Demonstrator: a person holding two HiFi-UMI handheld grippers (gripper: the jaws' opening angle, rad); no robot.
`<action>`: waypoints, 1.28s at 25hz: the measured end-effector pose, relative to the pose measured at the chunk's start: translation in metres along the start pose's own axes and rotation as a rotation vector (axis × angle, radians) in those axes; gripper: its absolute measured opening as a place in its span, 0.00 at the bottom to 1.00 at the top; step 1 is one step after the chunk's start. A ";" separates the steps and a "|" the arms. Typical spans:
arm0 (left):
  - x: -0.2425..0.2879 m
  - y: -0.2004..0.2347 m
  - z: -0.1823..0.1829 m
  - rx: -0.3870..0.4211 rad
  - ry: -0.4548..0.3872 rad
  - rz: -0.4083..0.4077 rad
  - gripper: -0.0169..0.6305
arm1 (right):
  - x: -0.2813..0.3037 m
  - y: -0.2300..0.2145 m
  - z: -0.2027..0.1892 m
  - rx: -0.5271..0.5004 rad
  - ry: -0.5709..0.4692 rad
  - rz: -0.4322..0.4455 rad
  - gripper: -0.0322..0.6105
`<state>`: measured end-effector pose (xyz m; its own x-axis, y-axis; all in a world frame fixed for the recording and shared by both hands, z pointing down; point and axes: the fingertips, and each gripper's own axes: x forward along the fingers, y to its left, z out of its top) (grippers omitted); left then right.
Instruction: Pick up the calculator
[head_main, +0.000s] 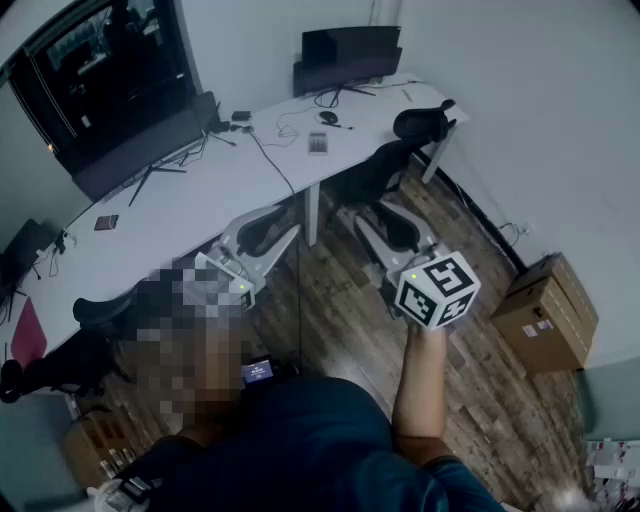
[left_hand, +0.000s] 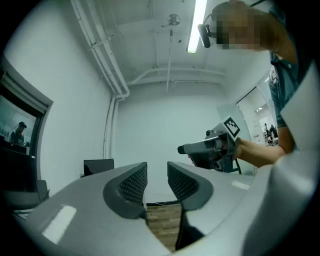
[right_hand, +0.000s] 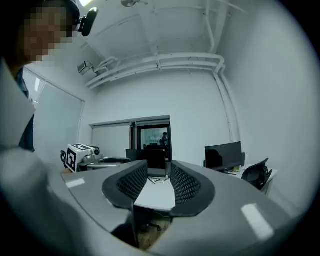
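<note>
I see a white desk (head_main: 180, 200) ahead of my right gripper (head_main: 372, 215), wood floor (head_main: 330, 320) under it, boxes (head_main: 545, 305) to its right.

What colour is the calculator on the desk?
Light grey calculator, lying on the white desk; the head view shows it best.

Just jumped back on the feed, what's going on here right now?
A person stands back from the white desk with a claw in each hand. The left claw and the right claw are both open with nothing between them, held above the wood floor. The calculator lies untouched on the desk, near the far monitor. The pickup has not begun yet.
</note>
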<state>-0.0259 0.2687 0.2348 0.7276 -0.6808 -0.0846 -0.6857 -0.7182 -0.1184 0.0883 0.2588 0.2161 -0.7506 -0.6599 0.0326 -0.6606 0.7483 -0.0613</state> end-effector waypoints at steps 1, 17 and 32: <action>0.003 0.000 -0.001 -0.001 0.001 -0.003 0.22 | 0.001 -0.003 -0.001 -0.001 0.001 -0.002 0.28; 0.019 0.018 -0.015 -0.019 0.016 -0.021 0.22 | 0.020 -0.019 -0.008 0.019 0.013 -0.007 0.28; 0.008 0.033 -0.022 -0.036 0.020 -0.042 0.22 | 0.034 -0.014 -0.008 0.064 -0.011 -0.039 0.28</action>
<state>-0.0428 0.2361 0.2523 0.7552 -0.6528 -0.0601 -0.6554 -0.7504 -0.0854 0.0715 0.2267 0.2262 -0.7237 -0.6897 0.0255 -0.6869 0.7161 -0.1241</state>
